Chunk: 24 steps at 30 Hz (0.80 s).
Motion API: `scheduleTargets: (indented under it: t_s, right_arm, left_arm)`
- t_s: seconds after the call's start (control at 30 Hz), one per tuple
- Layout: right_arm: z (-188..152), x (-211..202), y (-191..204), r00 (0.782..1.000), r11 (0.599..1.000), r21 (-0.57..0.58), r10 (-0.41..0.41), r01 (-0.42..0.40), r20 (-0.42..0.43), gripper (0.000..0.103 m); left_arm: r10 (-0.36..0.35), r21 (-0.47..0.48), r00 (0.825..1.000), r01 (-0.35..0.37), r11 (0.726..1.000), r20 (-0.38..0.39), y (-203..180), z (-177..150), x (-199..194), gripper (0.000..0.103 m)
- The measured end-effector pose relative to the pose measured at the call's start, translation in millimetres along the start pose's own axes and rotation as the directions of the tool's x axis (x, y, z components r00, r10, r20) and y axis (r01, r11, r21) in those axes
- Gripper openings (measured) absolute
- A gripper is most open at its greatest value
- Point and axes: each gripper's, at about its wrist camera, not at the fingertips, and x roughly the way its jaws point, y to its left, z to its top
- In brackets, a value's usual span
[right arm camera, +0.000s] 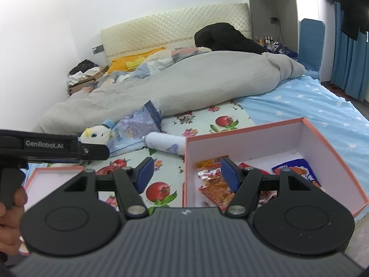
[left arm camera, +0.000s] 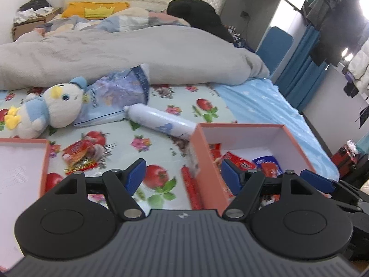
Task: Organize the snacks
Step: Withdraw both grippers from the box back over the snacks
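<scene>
A salmon-pink box (left arm camera: 242, 128) (right arm camera: 253, 133) with a white inside stands on the flowered sheet. It holds red and orange snack packets (right arm camera: 212, 180) and a blue packet (left arm camera: 267, 164) (right arm camera: 297, 168). A loose red packet (left arm camera: 78, 157) and a red snack stick (left arm camera: 191, 189) lie on the sheet left of the box. My left gripper (left arm camera: 184, 175) hovers open over the stick and the box's left wall, holding nothing. My right gripper (right arm camera: 188, 174) is open and empty, straddling the same wall.
The box lid (left arm camera: 23, 166) (right arm camera: 53, 180) lies at the left. Behind it are a plush duck (left arm camera: 46, 110), a blue bag (left arm camera: 117, 99) and a white tube (left arm camera: 159, 120) (right arm camera: 166, 144). A grey duvet (left arm camera: 138, 53) fills the bed's far half. A hand (right arm camera: 11, 207) grips the left tool.
</scene>
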Motion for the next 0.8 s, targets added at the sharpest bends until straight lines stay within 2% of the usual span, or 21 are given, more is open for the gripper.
scheduleTargets:
  t_s: [0.1, 0.23, 0.5, 0.63, 0.73, 0.8]
  right_arm:
    - [-7.4, 7.6, 11.0, 1.0, 1.0, -0.003, 0.005, -0.005, -0.019, 0.066]
    - [-13.0, 19.3, 23.6, 0.996, 0.999, 0.014, 0.051, -0.051, -0.066, 0.066]
    - [-24.0, 40.7, 60.6, 0.991, 0.995, -0.049, 0.079, -0.085, -0.108, 0.066]
    - [-32.5, 50.9, 83.7, 0.988, 0.991, -0.081, 0.096, -0.106, -0.117, 0.065]
    - [-41.1, 64.8, 97.1, 0.99, 0.99, -0.105, 0.079, -0.091, -0.117, 0.065]
    - [-49.5, 74.3, 104.6, 0.989, 0.992, -0.096, 0.064, -0.077, -0.131, 0.057]
  left_arm:
    - [0.025, 0.003, 1.0, -0.025, 1.0, -0.016, 14.9, -6.4, 1.1, 0.076]
    - [0.048, -0.018, 0.998, -0.049, 0.999, -0.043, 33.4, -13.6, 3.8, 0.076]
    - [0.082, -0.054, 0.996, -0.083, 0.995, -0.025, 70.2, -23.4, 6.0, 0.076]
    - [0.091, -0.061, 0.995, -0.093, 0.994, -0.029, 93.9, -26.5, 15.1, 0.076]
    - [0.102, -0.055, 0.994, -0.104, 0.993, -0.041, 115.6, -30.6, 29.6, 0.076]
    - [0.106, -0.05, 0.993, -0.109, 0.993, -0.059, 131.7, -32.9, 43.5, 0.076]
